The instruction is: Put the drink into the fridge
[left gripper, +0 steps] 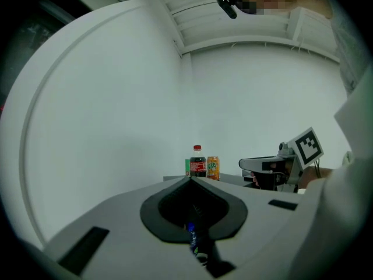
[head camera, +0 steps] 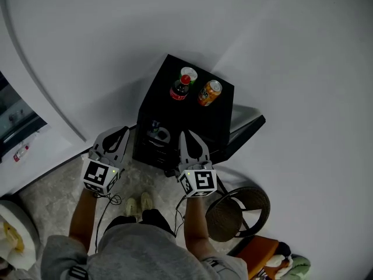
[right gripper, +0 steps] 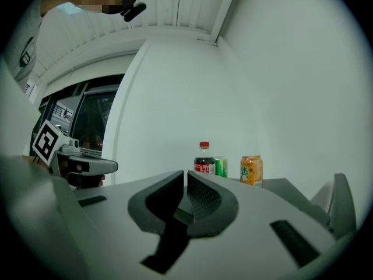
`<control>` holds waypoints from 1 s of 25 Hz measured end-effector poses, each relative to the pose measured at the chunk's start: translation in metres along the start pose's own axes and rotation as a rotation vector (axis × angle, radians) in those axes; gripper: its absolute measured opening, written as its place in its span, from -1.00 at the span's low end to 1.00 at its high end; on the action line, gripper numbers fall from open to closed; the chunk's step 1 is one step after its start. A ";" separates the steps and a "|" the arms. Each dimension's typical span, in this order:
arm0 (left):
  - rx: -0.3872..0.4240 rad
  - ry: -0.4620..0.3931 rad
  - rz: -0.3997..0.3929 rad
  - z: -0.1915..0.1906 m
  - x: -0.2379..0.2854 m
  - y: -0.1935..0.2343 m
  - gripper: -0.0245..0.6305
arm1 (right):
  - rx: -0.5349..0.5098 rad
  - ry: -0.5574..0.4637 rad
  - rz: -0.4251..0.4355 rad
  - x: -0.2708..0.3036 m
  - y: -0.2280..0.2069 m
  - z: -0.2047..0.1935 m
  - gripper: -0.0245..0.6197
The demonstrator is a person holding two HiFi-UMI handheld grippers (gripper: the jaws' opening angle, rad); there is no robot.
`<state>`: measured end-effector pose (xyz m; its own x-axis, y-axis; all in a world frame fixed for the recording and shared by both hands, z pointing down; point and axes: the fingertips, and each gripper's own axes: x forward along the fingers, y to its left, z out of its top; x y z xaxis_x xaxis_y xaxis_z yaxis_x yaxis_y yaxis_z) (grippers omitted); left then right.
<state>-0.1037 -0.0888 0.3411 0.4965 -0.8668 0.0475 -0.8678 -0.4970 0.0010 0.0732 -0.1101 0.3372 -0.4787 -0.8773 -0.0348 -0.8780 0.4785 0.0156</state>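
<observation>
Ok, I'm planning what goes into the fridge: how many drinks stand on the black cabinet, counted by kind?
Bottles: 1 (cola bottle)
Cans: 2 (green can, orange can)
Total: 3

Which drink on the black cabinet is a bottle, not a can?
The cola bottle, dark with a red cap and label. The others are a green can and an orange can.

1 round brown stool point(head camera: 236, 217) stands on the pale marbled floor point(head camera: 52, 194), near an orange item point(head camera: 262, 254).
</observation>
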 end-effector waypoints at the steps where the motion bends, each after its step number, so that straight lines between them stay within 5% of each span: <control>1: 0.005 -0.001 -0.001 0.003 -0.001 0.002 -0.91 | 0.000 -0.006 -0.005 0.003 0.000 0.006 -0.81; 16: 0.040 -0.002 0.085 0.027 0.060 0.045 -0.91 | 0.012 -0.060 0.082 0.097 -0.052 0.055 -0.80; 20: 0.040 0.008 0.114 0.026 0.077 0.053 -0.91 | 0.042 -0.044 0.163 0.121 -0.056 0.056 -0.48; 25: 0.036 0.010 0.162 0.025 0.085 0.065 -0.91 | 0.039 -0.011 0.236 0.143 -0.053 0.049 -0.35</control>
<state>-0.1172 -0.1952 0.3204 0.3500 -0.9352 0.0537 -0.9348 -0.3524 -0.0435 0.0515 -0.2592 0.2822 -0.6707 -0.7403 -0.0456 -0.7406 0.6718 -0.0144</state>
